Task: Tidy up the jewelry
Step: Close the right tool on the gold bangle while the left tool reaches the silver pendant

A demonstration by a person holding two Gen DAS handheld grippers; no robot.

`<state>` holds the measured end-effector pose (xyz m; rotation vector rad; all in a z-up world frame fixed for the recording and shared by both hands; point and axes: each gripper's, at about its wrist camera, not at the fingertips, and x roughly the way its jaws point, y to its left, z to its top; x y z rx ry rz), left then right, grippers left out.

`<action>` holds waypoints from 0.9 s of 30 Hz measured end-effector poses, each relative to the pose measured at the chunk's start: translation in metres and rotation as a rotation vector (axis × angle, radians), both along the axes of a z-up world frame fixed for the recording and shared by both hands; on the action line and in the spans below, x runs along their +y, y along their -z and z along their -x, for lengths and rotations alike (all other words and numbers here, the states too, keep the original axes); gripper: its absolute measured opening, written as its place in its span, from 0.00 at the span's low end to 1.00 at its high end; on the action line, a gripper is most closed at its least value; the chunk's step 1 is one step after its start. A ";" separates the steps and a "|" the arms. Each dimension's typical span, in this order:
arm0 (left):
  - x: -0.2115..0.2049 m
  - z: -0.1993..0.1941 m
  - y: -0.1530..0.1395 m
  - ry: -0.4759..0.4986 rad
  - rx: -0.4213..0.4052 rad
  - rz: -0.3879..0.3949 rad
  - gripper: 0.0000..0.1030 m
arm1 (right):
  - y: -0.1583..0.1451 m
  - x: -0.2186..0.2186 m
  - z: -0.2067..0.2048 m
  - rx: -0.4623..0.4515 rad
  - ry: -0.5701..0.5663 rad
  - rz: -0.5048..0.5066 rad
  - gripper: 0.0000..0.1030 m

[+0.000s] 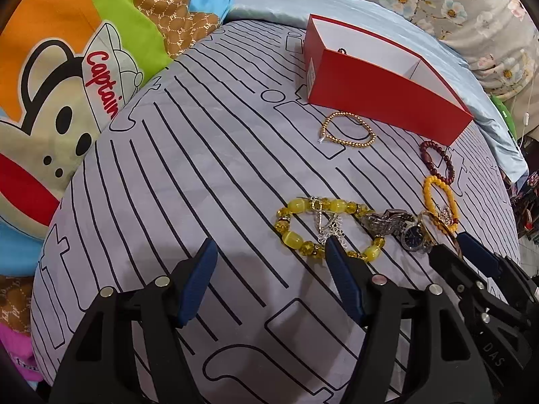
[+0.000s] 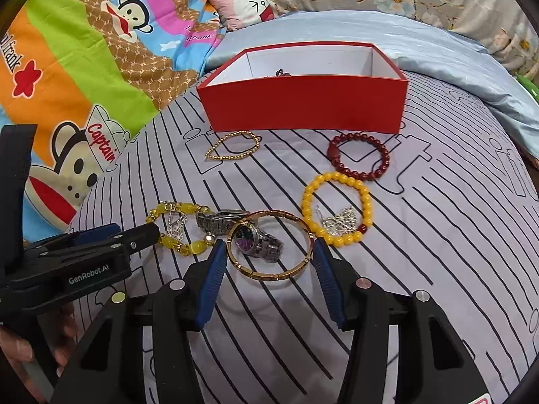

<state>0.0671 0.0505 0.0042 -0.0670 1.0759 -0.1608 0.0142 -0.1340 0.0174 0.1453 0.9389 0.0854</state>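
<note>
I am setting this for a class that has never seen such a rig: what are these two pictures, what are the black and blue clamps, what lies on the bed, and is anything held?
There is no robot. A person holds a two-finger gripper in each hand, each with a wide-angle camera looking along its fingers. One picture comes from the left gripper, the other from the right gripper. On the striped sheet stands a red box. Before it lie a gold bead bracelet, a dark red bracelet, a yellow bead bracelet, a chunky yellow bracelet and a silver watch. The right gripper's blue pads sit against both sides of a gold bangle lying over the watch. The left gripper is open and holds nothing.
</note>
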 end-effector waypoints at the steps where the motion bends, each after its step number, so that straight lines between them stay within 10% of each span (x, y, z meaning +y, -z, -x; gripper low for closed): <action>1: -0.001 0.000 0.000 0.002 0.001 0.000 0.61 | -0.001 -0.002 0.003 0.000 0.004 0.000 0.49; 27: -0.011 0.003 0.001 0.021 0.002 -0.009 0.61 | 0.019 -0.003 0.018 0.038 0.030 0.109 0.53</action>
